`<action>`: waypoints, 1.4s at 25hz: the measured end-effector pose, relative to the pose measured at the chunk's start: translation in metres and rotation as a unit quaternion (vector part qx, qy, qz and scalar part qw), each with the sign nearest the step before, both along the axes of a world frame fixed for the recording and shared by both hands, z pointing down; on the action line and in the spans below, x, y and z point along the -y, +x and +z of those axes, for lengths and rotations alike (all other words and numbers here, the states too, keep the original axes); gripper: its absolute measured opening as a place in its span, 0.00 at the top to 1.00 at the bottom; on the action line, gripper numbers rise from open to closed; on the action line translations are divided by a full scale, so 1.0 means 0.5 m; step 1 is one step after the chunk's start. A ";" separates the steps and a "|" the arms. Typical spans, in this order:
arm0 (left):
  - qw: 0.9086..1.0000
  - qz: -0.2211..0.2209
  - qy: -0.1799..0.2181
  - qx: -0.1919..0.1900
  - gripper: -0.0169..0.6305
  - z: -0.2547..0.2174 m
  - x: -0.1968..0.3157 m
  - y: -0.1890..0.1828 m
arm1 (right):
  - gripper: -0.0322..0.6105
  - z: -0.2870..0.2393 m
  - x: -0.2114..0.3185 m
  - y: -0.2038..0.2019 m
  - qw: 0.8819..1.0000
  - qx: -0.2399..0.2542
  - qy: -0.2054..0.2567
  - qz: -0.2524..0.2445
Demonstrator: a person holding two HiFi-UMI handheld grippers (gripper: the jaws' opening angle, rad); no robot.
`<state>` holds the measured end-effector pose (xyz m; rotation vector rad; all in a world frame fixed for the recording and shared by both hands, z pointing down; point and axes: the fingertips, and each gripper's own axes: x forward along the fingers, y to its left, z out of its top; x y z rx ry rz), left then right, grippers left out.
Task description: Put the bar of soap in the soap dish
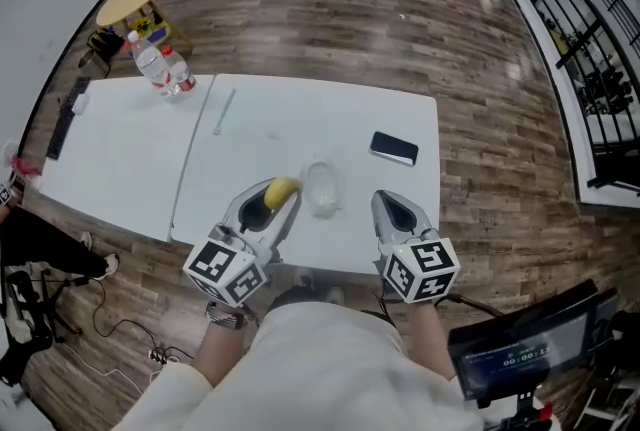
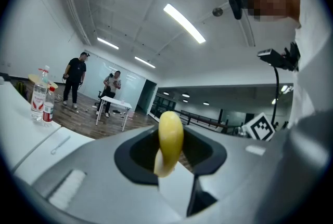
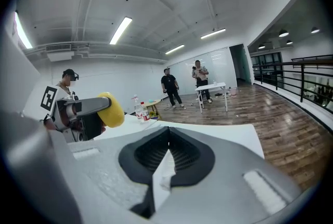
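A yellow bar of soap [image 1: 282,190] is clamped edge-on between the jaws of my left gripper [image 1: 276,200], just above the table near its front edge. In the left gripper view the soap [image 2: 170,140] stands upright between the pads. The clear soap dish [image 1: 320,187] sits on the white table [image 1: 300,119] right beside the soap, to its right. My right gripper [image 1: 386,203] hovers right of the dish, shut with nothing in it. In the right gripper view, its tips [image 3: 167,141] meet, and the soap [image 3: 111,109] shows at the left in the other gripper.
A black phone [image 1: 393,148] lies on the table behind the right gripper. Two plastic bottles [image 1: 163,69] stand at the far left corner, with a pen [image 1: 224,109] nearby. People stand by a small table [image 3: 210,88] farther back in the room.
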<state>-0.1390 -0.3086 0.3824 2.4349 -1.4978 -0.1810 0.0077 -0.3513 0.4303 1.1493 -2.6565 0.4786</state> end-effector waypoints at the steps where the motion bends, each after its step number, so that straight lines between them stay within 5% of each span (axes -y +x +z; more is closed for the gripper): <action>1: 1.000 0.007 -0.002 -0.001 0.77 0.002 0.006 -0.002 | 0.95 0.001 0.001 0.000 1.000 -0.002 -0.002 0.006; 17: 0.996 0.073 -0.043 -0.024 0.77 0.067 0.080 -0.042 | 0.95 0.032 0.022 -0.017 0.995 -0.005 -0.028 0.098; 35: 0.991 0.093 -0.100 -0.014 0.76 0.150 0.133 -0.025 | 0.95 0.069 0.051 -0.021 0.993 -0.006 -0.053 0.101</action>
